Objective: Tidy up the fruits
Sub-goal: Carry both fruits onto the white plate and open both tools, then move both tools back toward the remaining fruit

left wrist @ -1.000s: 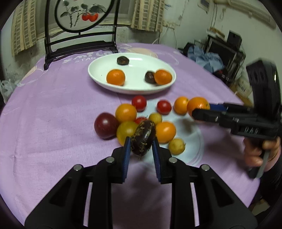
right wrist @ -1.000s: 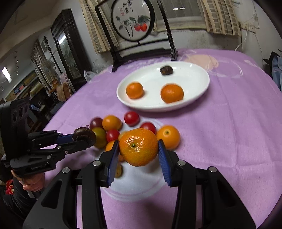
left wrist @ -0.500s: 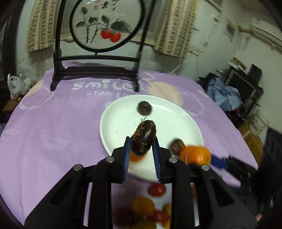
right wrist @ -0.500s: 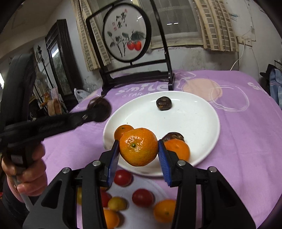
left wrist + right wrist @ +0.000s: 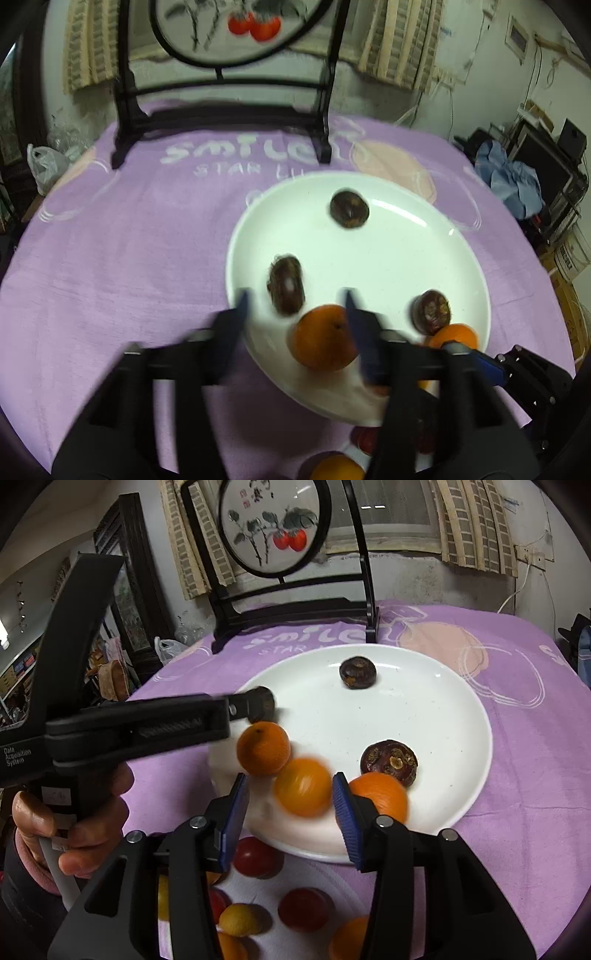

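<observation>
Dim room behind a purple-clothed table (image 5: 517, 738)
A round painted screen (image 5: 269, 524) in a black stand sits top centre before a curtained window (image 5: 388, 513); dark cabinet (image 5: 125, 579) upper left, cluttered shelves (image 5: 546, 177) at right

Dim indoor light, warm-cool mix. Small glare streaks on white plate (image 5: 413, 218), upper right. Heavy motion blur in left wrist view: left gripper (image 5: 295, 310) smeared, dark fruit (image 5: 286, 286) between its fingers soft. In right wrist view, orange (image 5: 303, 792) blurred between right gripper (image 5: 291, 805) fingers; background sharper. Strong fisheye bending, black vignette at corners. Soft shadows under fruit.
</observation>
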Demonstrator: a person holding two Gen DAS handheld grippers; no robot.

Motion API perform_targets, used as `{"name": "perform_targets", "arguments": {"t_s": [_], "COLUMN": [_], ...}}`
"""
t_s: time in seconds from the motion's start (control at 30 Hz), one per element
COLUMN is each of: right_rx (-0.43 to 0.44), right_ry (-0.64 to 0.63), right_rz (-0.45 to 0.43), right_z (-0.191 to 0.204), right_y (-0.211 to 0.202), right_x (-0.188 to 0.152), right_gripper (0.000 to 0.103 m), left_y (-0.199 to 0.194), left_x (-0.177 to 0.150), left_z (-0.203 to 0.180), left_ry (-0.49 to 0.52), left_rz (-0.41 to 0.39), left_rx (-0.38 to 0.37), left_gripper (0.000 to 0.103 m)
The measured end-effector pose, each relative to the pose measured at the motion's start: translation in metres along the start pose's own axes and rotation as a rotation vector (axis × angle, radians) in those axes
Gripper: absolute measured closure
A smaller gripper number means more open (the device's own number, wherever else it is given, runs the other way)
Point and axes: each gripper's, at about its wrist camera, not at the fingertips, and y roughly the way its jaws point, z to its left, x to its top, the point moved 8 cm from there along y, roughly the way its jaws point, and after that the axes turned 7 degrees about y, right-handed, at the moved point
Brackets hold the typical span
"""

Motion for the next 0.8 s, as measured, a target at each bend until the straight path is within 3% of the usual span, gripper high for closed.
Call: {"name": "perform_targets", "arguments": {"t_s": [0.1,0.23,0.4,0.63,0.8], "right_rx": [0.015,0.018,-0.008,-0.053,-0.125], "right_ry": [-0.011,-0.013,0.003,-0.016,-0.088], "right_rz": [-0.037,-0.072,-0.046,0.09,0.101], "right_z": [0.002,-0.005,-0.022,-0.032,-0.031], "right_y": [-0.02,-0.046,-0.058,-0.05,-0.044], "right_x": [0.003,0.001,-0.016,-0.06,-0.066], "right_gripper": [0.055,0.055,0.055,0.055,0.055], "left_y": [-0.022,-0.049,-0.076,-0.09,-0.095], "left_x": [0.004,-0.011,-0.044,-0.077,-0.085], "left_z": [0.002,0.01,0.04,0.066,0.062], "left_ry": [-0.009,-0.012,-0.04,-0.107,-0.083], "left_rz": [-0.05,-0.085,-0.12,-0.097,-0.099], "left_rx": [0.003,0.014,0.123,0.149,0.149], "left_gripper": [0.027,0.013,0.01,0.008,0.008]}}
